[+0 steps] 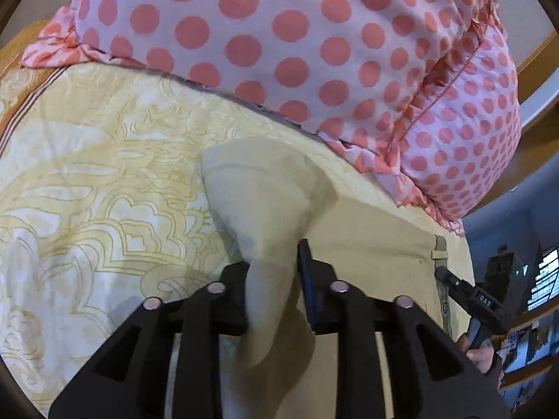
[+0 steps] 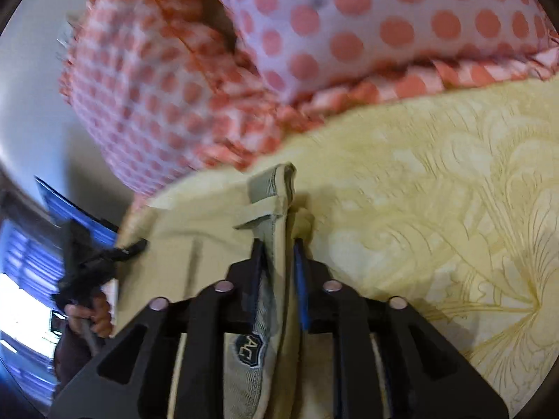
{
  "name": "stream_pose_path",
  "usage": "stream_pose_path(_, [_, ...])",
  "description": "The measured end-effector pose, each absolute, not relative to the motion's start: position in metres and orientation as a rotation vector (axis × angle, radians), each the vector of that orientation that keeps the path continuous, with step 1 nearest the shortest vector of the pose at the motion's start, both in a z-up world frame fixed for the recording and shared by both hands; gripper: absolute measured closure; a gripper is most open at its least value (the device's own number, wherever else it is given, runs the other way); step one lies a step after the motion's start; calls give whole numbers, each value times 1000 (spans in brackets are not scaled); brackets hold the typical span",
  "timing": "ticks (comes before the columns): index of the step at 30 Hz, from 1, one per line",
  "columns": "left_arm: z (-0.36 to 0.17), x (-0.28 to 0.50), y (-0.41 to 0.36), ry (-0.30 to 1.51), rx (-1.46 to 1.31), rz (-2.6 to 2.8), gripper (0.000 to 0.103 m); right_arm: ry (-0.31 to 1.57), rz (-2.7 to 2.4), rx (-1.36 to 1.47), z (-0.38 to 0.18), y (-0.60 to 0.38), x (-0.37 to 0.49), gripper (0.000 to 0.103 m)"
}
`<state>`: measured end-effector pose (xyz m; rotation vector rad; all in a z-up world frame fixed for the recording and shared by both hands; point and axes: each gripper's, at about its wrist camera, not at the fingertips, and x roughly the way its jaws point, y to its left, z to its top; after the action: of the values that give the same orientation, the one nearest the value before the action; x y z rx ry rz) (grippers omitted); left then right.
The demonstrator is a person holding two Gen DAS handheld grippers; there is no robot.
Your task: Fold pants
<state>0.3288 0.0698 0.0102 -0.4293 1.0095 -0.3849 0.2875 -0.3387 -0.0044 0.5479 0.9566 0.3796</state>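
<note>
Beige pants (image 1: 377, 241) lie on a yellow patterned bedspread (image 1: 87, 192). My left gripper (image 1: 274, 265) is shut on a bunched fold of the pants' cloth, which sticks up in front of the fingers. My right gripper (image 2: 279, 255) is shut on the pants' waistband (image 2: 276, 209), with a belt loop and a dark label (image 2: 249, 347) showing between the fingers. The right gripper also shows in the left wrist view (image 1: 454, 284) at the waistband edge. The left gripper shows in the right wrist view (image 2: 129, 246) at the pants' left edge.
A large pink pillow with coral dots (image 1: 297, 42) lies close behind the pants and also shows in the right wrist view (image 2: 314, 17). A wooden bed frame (image 1: 538, 153) and shelves (image 1: 534, 331) are on the right. A bright window (image 2: 21, 296) is at left.
</note>
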Motion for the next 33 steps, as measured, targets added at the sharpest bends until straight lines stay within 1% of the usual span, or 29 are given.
stream_pose_path(1, [11, 328, 71, 1007, -431, -380, 73, 952, 373, 532, -3, -338, 286, 73])
stream_pose_path(2, [13, 325, 74, 1001, -431, -369, 72, 955, 350, 503, 1, -337, 284, 67])
stream_pose_path(4, [23, 314, 80, 971, -410, -337, 72, 930, 296, 443, 13, -338, 275, 52])
stream_pose_path(5, [34, 303, 84, 936, -381, -312, 72, 913, 286, 425, 20, -338, 269, 46])
stream_pose_path(6, [42, 292, 87, 903, -354, -303, 72, 876, 293, 414, 31, -337, 256, 37])
stream_pose_path(7, [55, 275, 88, 861, -321, -303, 71, 852, 317, 422, 38, -337, 246, 31])
stream_pose_path(8, [61, 263, 88, 837, -311, -315, 70, 836, 359, 440, 44, -334, 236, 30])
stream_pose_path(9, [67, 250, 86, 822, -316, -347, 61, 836, 416, 470, 46, -330, 226, 29])
stream_pose_path(10, [69, 239, 84, 820, -328, -395, 47, 849, 460, 496, 47, -326, 222, 28])
stream_pose_path(12, [65, 221, 70, 849, -337, -484, 38, 895, 525, 536, 42, -316, 217, 26])
stream_pose_path(14, [48, 218, 54, 934, -316, -517, 38, 982, 516, 597, 25, -308, 221, 23])
stream_pose_path(16, [24, 228, 48, 1023, -303, -459, 40, 1032, 465, 670, 9, -314, 227, 23])
stream_pose_path(17, [21, 230, 49, 1019, -316, -459, 41, 1008, 460, 732, 6, -320, 227, 24])
stream_pose_path(20, [28, 226, 44, 1016, -278, -403, 41, 1024, 410, 851, 2, -330, 227, 26])
stream_pose_path(21, [32, 221, 42, 1003, -257, -380, 41, 1022, 388, 838, 6, -328, 222, 22])
stream_pose_path(22, [36, 212, 41, 983, -238, -371, 40, 1010, 357, 780, 16, -322, 209, 14])
stream_pose_path(23, [42, 197, 40, 951, -218, -377, 39, 987, 361, 732, 25, -317, 197, 10])
stream_pose_path(24, [48, 179, 39, 912, -186, -368, 37, 960, 371, 687, 34, -311, 185, 7])
stream_pose_path(25, [53, 164, 38, 878, -153, -345, 32, 916, 371, 608, 44, -302, 166, 5])
stream_pose_path(27, [56, 127, 38, 804, -83, -274, 13, 838, 356, 452, 56, -279, 126, 2])
stream_pose_path(28, [54, 104, 37, 765, -48, -234, 10, 818, 346, 406, 56, -271, 113, 2])
stream_pose_path(30, [44, 73, 34, 724, -11, -178, 10, 785, 313, 302, 50, -250, 84, 2])
stream_pose_path(31, [38, 61, 33, 712, -2, -159, 7, 765, 275, 236, 42, -236, 67, 2])
stream_pose_path(33, [23, 40, 30, 703, -5, -128, 6, 740, 222, 178, 32, -221, 54, 2])
